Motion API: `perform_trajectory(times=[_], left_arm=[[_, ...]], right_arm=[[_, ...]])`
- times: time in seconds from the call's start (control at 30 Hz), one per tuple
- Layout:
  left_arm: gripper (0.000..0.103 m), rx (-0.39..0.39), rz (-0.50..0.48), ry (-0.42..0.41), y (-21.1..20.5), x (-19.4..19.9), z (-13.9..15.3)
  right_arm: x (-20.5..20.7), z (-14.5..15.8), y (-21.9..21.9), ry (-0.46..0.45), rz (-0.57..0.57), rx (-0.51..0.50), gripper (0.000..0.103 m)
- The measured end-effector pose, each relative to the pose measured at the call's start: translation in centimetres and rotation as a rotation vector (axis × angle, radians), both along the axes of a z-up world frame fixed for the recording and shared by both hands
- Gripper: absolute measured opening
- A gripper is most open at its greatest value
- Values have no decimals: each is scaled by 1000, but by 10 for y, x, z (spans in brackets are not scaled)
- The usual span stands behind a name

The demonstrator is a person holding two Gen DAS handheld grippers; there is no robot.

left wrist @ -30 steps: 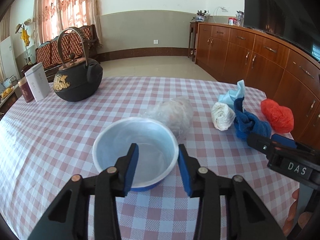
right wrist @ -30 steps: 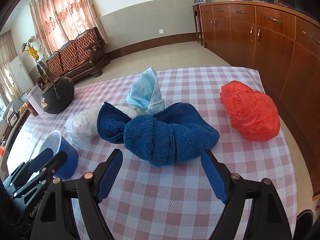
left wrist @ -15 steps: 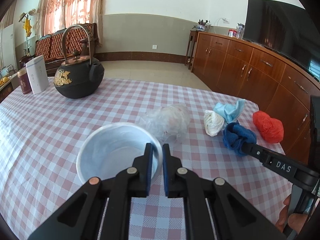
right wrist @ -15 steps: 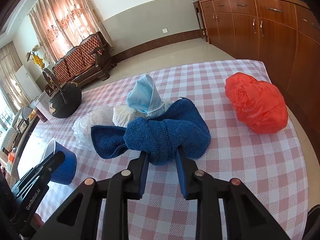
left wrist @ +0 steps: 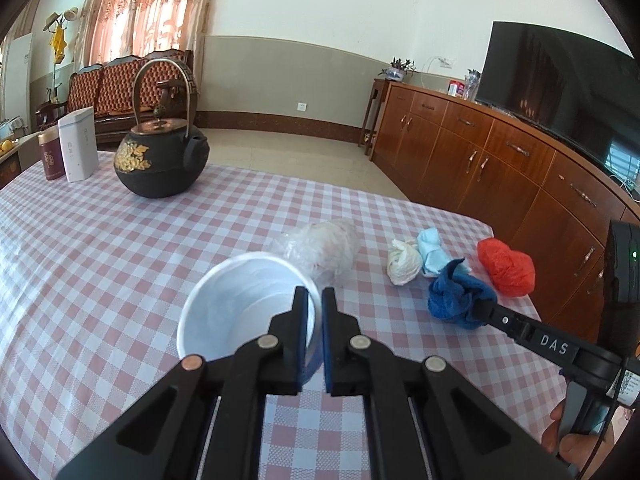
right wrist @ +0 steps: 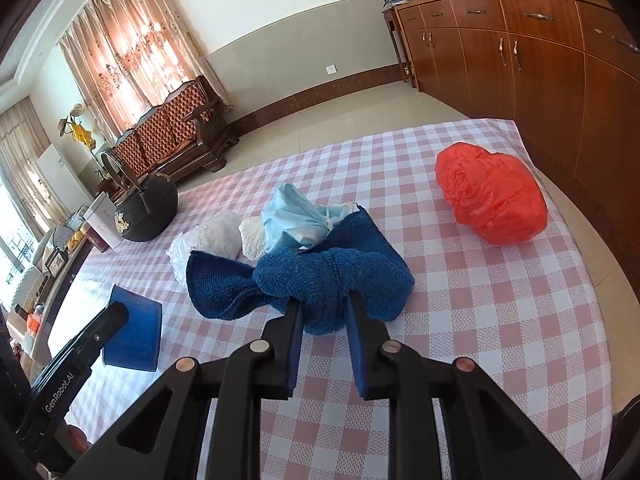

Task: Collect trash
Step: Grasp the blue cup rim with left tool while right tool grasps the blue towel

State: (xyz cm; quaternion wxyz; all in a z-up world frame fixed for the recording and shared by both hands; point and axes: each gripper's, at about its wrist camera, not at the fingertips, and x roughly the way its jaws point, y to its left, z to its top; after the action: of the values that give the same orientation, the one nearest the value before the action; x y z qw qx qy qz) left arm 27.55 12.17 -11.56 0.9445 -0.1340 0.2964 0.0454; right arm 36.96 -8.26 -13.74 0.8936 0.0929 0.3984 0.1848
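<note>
Pink-and-white checked cloth covers the table [right wrist: 500,320], whose near and left edges are cut off by both views; beyond it lie a tiled floor, a wooden sideboard [left wrist: 500,160] at right and a carved sofa [right wrist: 176,136] before curtains. A black kettle [left wrist: 160,160] stands far left, with trash at centre-right: red bag [right wrist: 492,196], clear bag [left wrist: 320,248], pale blue mask [right wrist: 296,220], white wad [left wrist: 404,262]. The right gripper [right wrist: 322,308] is clamped on the blue cloth [right wrist: 320,276], which hides its fingertips; the left gripper [left wrist: 314,300] pinches the near rim of the blue bowl [left wrist: 240,300], the wall partly hidden.
</note>
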Motion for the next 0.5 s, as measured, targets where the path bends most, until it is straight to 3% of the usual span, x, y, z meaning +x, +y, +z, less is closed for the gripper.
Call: perform_trajectory(times=[0.27,0.37,0.5], left_arm=[[7,-46,-28,-27,-6,-7,7],[7,-70,-34,-29,-8,-11,7],[7,-81,-37,5,-9,-10,1]], right_arm=[[-14,20,-13,-31,-10,26,19],[-19,26,-17,-35,-10,36,8],[-22,25,-15,-28,9,6,8]])
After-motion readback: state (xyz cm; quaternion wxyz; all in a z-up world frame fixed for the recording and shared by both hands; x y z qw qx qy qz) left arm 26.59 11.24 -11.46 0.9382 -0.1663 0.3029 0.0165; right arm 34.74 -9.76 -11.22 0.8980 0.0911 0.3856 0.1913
